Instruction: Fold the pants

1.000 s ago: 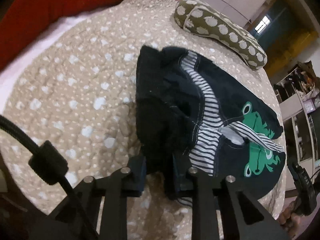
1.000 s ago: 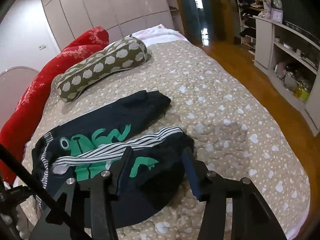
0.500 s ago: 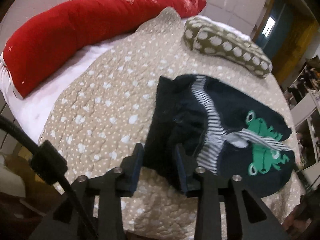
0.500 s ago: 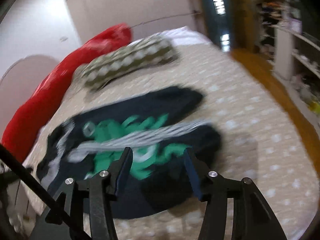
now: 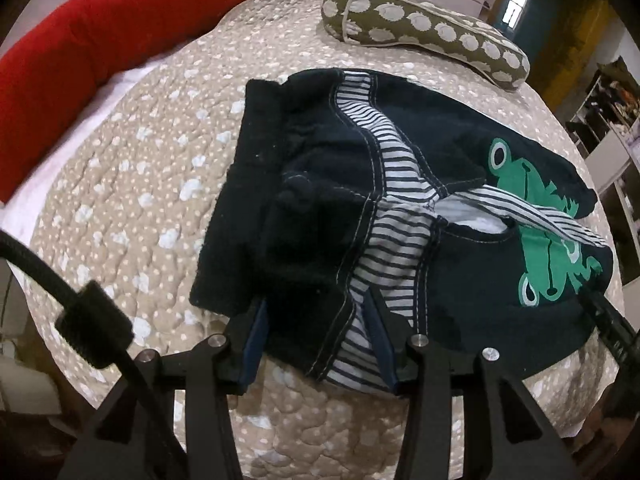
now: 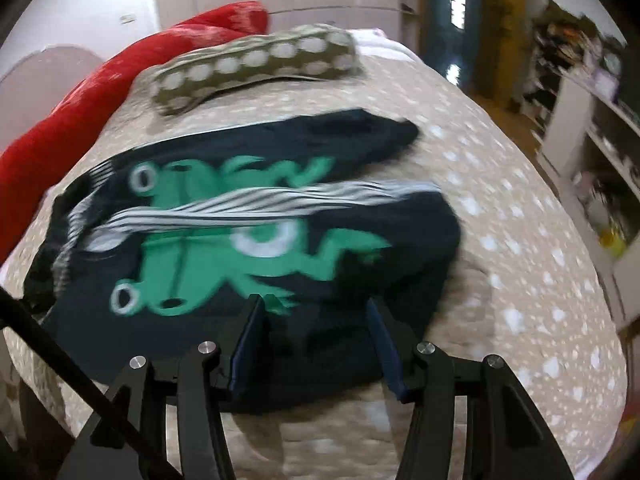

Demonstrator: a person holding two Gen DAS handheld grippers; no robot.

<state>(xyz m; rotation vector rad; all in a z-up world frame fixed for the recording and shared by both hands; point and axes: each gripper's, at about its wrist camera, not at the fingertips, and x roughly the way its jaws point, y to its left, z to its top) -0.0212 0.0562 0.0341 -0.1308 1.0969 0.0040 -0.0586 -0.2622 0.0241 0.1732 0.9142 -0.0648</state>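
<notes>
Quilted bed (image 5: 132,184) | left gripper (image 5: 318,316), right gripper (image 6: 316,320) agape over pants (image 5: 320,200)

The whole right wrist view is smeared by motion, so the frog print (image 6: 224,264) on the pants (image 6: 360,148) shows only as soft green shapes and the striped band (image 6: 256,208) above it runs into streaks. On the shelves (image 6: 592,152) right of the pants, nothing can be told apart. In the left wrist view the near hem of the pants (image 5: 304,248) is covered by the left gripper (image 5: 318,320), and whether its jaws touch the cloth cannot be told. The red bolster (image 5: 80,48) left of the pants is cut off by the picture's edge. The shelves (image 5: 608,128) right of the pants hold things too small to name.
</notes>
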